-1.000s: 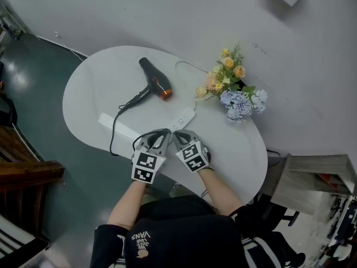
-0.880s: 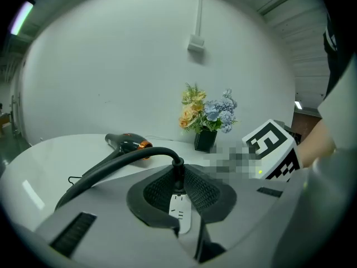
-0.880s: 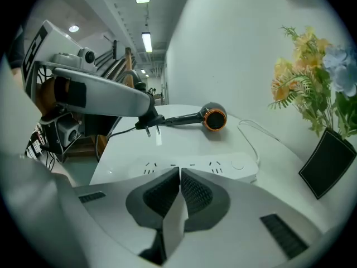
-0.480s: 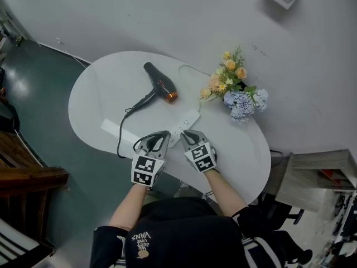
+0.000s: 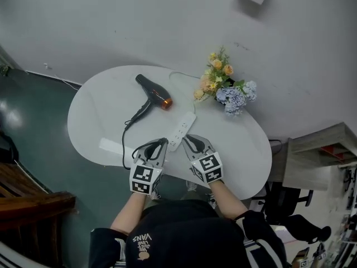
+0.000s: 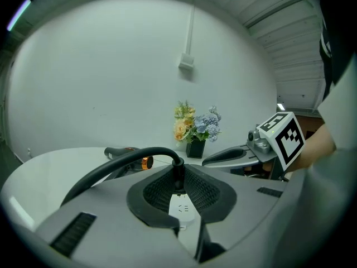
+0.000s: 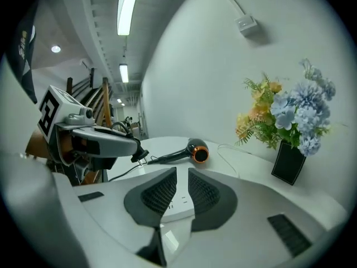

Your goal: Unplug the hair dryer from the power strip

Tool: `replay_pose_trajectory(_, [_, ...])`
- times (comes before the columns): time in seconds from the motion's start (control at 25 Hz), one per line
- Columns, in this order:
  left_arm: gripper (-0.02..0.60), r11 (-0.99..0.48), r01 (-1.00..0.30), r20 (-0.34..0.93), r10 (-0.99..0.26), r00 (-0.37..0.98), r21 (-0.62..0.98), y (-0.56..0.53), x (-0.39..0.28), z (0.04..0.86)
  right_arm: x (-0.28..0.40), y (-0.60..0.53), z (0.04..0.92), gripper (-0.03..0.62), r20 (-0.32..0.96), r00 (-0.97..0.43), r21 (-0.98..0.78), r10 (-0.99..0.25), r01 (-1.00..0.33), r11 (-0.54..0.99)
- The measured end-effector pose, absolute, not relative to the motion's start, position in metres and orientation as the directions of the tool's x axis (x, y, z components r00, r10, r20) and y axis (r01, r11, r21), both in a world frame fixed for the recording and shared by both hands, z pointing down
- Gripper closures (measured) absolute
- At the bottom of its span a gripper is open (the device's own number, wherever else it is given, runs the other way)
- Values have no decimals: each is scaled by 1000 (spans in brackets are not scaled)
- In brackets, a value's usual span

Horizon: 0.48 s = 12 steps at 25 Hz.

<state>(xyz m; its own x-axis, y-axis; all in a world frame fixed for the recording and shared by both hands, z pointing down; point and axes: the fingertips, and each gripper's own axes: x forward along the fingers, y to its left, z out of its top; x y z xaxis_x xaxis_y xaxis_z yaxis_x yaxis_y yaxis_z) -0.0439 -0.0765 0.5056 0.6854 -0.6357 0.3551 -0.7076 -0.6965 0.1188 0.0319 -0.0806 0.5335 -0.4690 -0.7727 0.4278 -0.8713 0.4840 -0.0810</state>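
Flower bouquet in a black vase on white table

Pale wall, dark glossy floor, white rounded table, ceiling strip light

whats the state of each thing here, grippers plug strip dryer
left gripper: shut on the plug
plug: out of the power strip, prongs bare
right gripper: shut, empty
power strip: flat on the table
hair dryer: lying on its side, unplugged
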Motion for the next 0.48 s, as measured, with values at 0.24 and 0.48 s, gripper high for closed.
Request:
replay_pose_trajectory(0.24, [522, -744, -661, 334, -600, 727, 99, -66, -61, 496, 21, -58, 504, 545, 355, -430, -106, -830, -901, 421])
replay_pose_trajectory(0.48, [522, -785, -614, 316, -565, 762, 78, -54, -76, 487, 11, -33, 483, 545, 297, -385, -135, -874, -923, 361])
